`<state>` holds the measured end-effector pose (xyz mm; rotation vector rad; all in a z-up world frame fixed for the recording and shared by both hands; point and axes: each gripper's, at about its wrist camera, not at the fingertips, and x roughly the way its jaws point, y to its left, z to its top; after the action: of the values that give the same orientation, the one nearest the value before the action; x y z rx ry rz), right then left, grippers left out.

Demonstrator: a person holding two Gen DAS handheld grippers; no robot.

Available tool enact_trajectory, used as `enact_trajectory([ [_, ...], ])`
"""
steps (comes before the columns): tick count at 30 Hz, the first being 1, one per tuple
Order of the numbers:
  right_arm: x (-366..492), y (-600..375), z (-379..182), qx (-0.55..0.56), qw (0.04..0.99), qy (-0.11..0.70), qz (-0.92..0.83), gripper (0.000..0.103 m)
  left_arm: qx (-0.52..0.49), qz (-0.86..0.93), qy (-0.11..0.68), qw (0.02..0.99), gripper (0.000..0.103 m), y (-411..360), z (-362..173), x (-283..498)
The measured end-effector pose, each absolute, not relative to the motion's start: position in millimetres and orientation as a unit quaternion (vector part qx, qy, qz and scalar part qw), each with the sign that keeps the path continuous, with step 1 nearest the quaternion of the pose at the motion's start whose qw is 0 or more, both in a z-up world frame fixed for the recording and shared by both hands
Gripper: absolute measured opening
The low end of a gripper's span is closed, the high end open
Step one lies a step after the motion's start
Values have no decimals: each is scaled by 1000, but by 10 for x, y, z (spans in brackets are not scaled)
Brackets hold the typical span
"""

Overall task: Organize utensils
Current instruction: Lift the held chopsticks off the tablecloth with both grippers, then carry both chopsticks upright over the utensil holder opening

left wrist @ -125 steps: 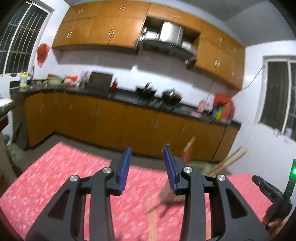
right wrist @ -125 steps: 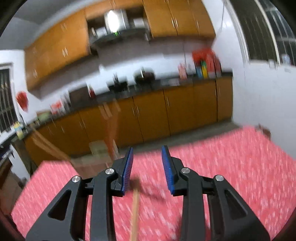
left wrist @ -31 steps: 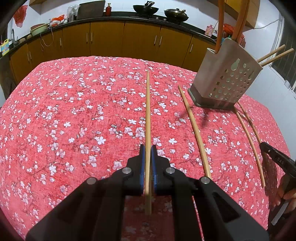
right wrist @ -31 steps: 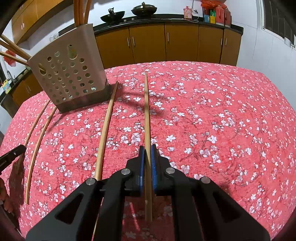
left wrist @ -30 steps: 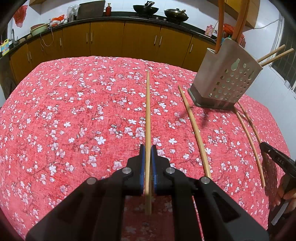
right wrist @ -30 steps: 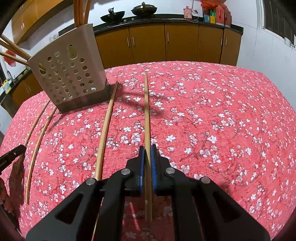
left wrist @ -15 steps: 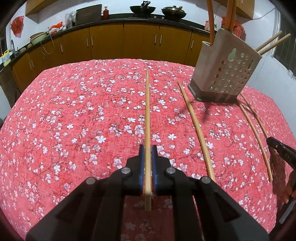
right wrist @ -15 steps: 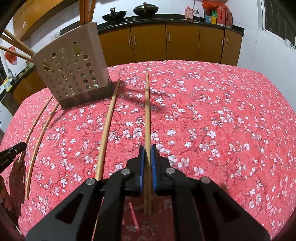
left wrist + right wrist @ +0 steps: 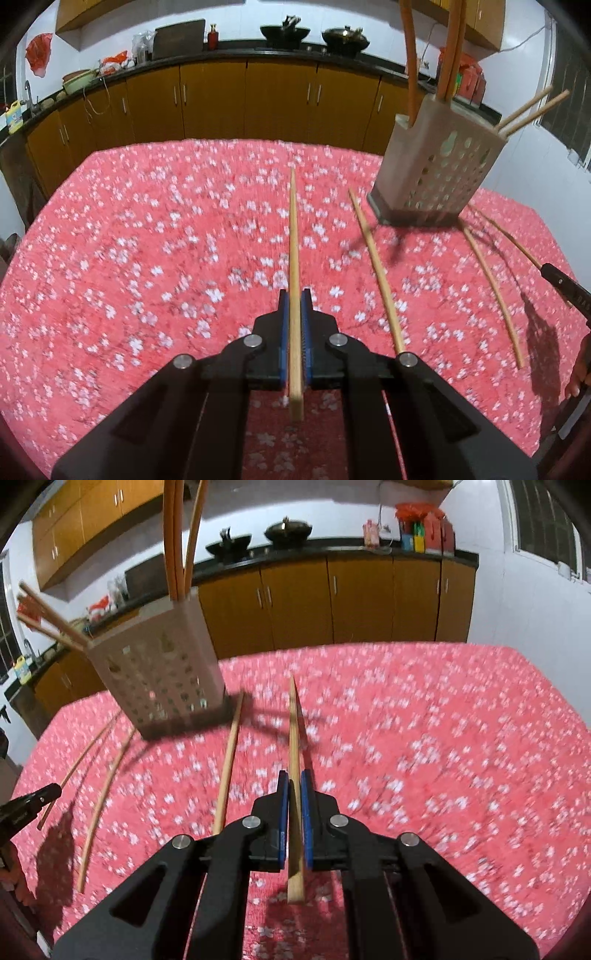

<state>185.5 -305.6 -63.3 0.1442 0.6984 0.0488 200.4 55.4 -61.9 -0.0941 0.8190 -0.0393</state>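
Both grippers, your left gripper (image 9: 294, 295) and right gripper (image 9: 294, 775), stay pinched on a chopstick (image 9: 293, 236) each, now lifted off the red cloth (image 9: 147, 236) where they lay earlier, beside the holder (image 9: 432, 173).

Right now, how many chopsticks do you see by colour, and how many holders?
Pale chopsticks: 6 (1 in the left gripper, 1 in the right gripper, 2 on the cloth, 2 in the holder)
Orange sticks in the holder: 3
Holder: 1
Total: 10
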Motion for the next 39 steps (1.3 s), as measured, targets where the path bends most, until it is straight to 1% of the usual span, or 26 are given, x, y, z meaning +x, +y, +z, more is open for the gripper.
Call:
enact_trajectory([
  [7, 1776, -3169, -295, 78, 954, 290, 14, 7, -58, -23, 347, 936, 7, 594, -207, 1898],
  [17, 1743, -3281, -57, 90, 965, 246, 7, 8, -66, -33, 278, 958, 7, 593, 311, 1765],
  [24, 1695, -3270, 15, 89, 969, 231, 7, 7, -63, -35, 262, 962, 7, 589, 451, 1736],
  [34, 1685, -3253, 20, 86, 970, 230, 5, 7, -62, -35, 262, 962, 7, 595, 441, 1738],
  [39, 1640, -3256, 241, 89, 976, 198, 16, 7, -61, -40, 250, 966, 7, 613, 553, 1722],
])
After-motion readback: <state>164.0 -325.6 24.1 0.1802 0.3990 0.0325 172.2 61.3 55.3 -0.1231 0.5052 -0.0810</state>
